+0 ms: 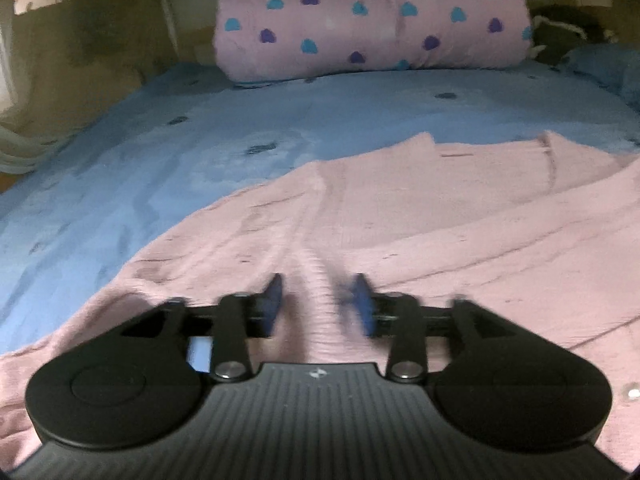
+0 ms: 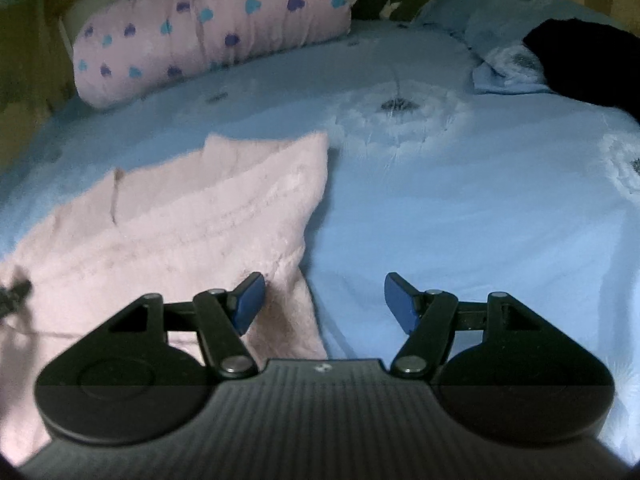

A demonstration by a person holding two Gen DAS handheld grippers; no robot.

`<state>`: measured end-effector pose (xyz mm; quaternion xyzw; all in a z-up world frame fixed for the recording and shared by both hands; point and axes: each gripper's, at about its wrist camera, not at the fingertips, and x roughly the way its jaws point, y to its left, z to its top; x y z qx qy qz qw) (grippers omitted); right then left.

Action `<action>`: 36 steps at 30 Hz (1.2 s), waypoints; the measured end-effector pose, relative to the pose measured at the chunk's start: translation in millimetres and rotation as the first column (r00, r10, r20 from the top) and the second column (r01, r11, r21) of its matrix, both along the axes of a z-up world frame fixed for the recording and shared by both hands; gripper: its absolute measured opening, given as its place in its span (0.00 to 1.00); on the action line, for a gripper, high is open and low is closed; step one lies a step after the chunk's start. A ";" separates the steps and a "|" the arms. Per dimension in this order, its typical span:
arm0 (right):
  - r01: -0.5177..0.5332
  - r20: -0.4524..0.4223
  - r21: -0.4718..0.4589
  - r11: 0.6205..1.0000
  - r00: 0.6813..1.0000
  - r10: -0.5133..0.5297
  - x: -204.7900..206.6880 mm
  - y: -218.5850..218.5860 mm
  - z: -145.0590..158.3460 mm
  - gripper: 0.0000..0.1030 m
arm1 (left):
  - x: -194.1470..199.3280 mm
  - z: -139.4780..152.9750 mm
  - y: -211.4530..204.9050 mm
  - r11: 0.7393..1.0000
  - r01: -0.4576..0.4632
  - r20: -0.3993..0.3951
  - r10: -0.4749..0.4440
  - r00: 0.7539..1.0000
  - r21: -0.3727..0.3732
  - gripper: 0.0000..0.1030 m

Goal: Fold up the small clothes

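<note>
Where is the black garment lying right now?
In the right wrist view the black garment lies at the far right of the blue bedspread, against a blue pillow, well away from the pink fuzzy garment.

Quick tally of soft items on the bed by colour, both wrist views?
Pink: 2, the pink garment and the pink heart-print pillow
Blue: 1, the blue pillow
Black: 1, the black cloth
Total: 4

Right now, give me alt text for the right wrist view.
The right gripper, jaws open and empty, hovers at the edge of a pink garment on a blue bedspread. A pink heart-print pillow lies beyond.
</note>
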<state>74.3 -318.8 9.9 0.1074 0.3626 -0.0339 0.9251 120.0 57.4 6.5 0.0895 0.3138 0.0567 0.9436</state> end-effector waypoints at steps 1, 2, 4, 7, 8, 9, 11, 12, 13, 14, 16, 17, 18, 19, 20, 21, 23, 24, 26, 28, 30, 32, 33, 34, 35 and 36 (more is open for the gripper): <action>-0.005 -0.007 -0.021 1.000 1.000 0.005 1.2 3.1 -2.3 0.66 | -0.5 -0.4 2.2 1.000 -0.015 0.007 0.015 1.000 0.019 0.66; -0.011 -0.008 -0.040 0.999 1.000 0.011 1.8 6.1 -3.6 0.66 | -1.6 0.3 4.8 0.999 -0.019 0.008 0.019 1.000 0.029 0.67; -0.022 -0.007 -0.071 0.997 1.000 0.022 2.5 10.4 -3.5 0.66 | -6.0 5.8 10.3 1.000 -0.013 0.005 0.013 1.000 0.021 0.67; -0.020 -0.005 -0.071 0.997 1.000 0.019 2.0 10.5 -2.7 0.66 | -18.3 21.6 17.5 1.000 -0.004 0.021 0.004 1.000 0.009 0.68; -0.017 -0.005 -0.064 0.998 1.000 0.017 2.2 9.2 -2.3 0.66 | -21.8 28.3 19.6 1.000 -0.003 0.025 0.002 1.000 0.007 0.69; -0.014 -0.005 -0.055 0.998 1.000 0.014 2.3 8.2 -1.7 0.66 | -24.8 34.7 22.1 1.000 -0.003 0.029 0.003 1.000 0.005 0.69; -0.009 -0.001 -0.040 0.999 1.000 0.009 1.7 6.6 -0.1 0.66 | -30.3 49.2 29.4 1.000 -0.014 0.034 0.014 0.999 -0.003 0.71; -0.011 0.003 -0.036 0.999 1.000 0.011 1.0 6.2 0.7 0.66 | -32.2 56.1 34.2 1.000 -0.024 0.033 0.024 0.999 -0.010 0.71; -0.013 0.008 -0.033 0.999 1.000 0.014 0.1 7.0 1.9 0.66 | -33.5 62.6 38.5 0.999 -0.035 0.031 0.035 0.999 -0.018 0.71; -0.018 0.014 -0.031 0.999 1.000 0.018 -0.9 7.4 2.9 0.66 | -35.2 69.5 44.3 0.998 -0.050 0.030 0.051 0.998 -0.024 0.71; -0.027 0.025 -0.025 0.999 0.999 0.028 -3.3 6.9 4.9 0.66 | -37.6 82.4 55.9 0.996 -0.083 0.033 0.084 0.996 -0.023 0.71; -0.031 0.030 -0.021 0.999 0.999 0.031 -4.8 6.9 6.2 0.66 | -39.4 89.9 62.5 0.994 -0.104 0.037 0.104 0.994 -0.017 0.71; -0.034 0.036 -0.017 0.999 0.999 0.035 -6.4 7.2 7.4 0.66 | -40.8 96.8 69.2 0.993 -0.120 0.040 0.121 0.992 -0.012 0.71; -0.040 0.044 -0.013 0.999 0.998 0.040 -8.4 7.3 9.0 0.66 | -42.9 105.1 77.4 0.990 -0.138 0.043 0.138 0.989 -0.006 0.71; -0.044 0.052 -0.011 0.999 0.998 0.045 -10.6 7.6 10.3 0.66 | -45.4 112.7 85.9 0.988 -0.154 0.048 0.153 0.987 -0.002 0.71; -0.048 0.060 -0.011 0.999 0.997 0.049 -12.7 7.7 11.7 0.66 | -48.2 120.9 94.3 0.985 -0.171 0.058 0.170 0.984 0.003 0.71; -0.055 0.076 -0.009 0.998 0.996 0.056 -17.2 7.2 13.9 0.66 | -54.1 138.4 111.9 0.979 -0.201 0.077 0.199 0.977 0.017 0.72; -0.056 0.081 -0.008 0.998 0.995 0.056 -19.2 6.9 14.6 0.66 | -56.1 147.0 121.4 0.977 -0.210 0.079 0.207 0.975 0.029 0.73; -0.053 0.091 0.001 0.999 0.994 0.052 -23.0 6.3 14.9 0.66 | -59.6 159.5 140.5 0.974 -0.220 0.069 0.216 0.974 0.048 0.75; -0.052 0.092 0.018 0.998 0.994 0.050 -25.6 6.1 14.5 0.66 | -65.6 165.1 162.4 0.968 -0.243 0.058 0.240 0.969 0.060 0.76; -0.056 0.097 0.022 0.998 0.994 0.053 -30.1 9.6 15.2 0.66 | -70.6 161.8 181.7 0.960 -0.272 0.041 0.270 0.962 0.068 0.76; -0.064 0.105 0.020 0.998 0.993 0.062 -36.9 15.9 17.1 0.66 | -77.2 151.7 202.9 0.950 -0.306 0.016 0.305 0.952 0.058 0.76; -0.070 0.108 0.023 0.997 0.992 0.067 -40.2 18.6 18.1 0.66 | -80.4 144.9 213.5 0.946 -0.322 -0.001 0.323 0.947 0.045 0.76; -0.079 0.112 0.029 0.996 0.991 0.076 -44.9 22.7 19.2 0.66 | -84.1 138.2 223.6 0.939 -0.342 -0.014 0.343 0.939 0.034 0.76; -0.088 0.114 0.032 0.996 0.990 0.084 -49.5 26.2 20.1 0.66 | -87.8 130.4 233.2 0.933 -0.358 -0.035 0.359 0.933 0.019 0.76; -0.097 0.116 0.032 0.995 0.989 0.093 -53.7 29.8 20.6 0.66 | -90.8 122.2 241.4 0.928 -0.371 -0.057 0.371 0.927 0.005 0.76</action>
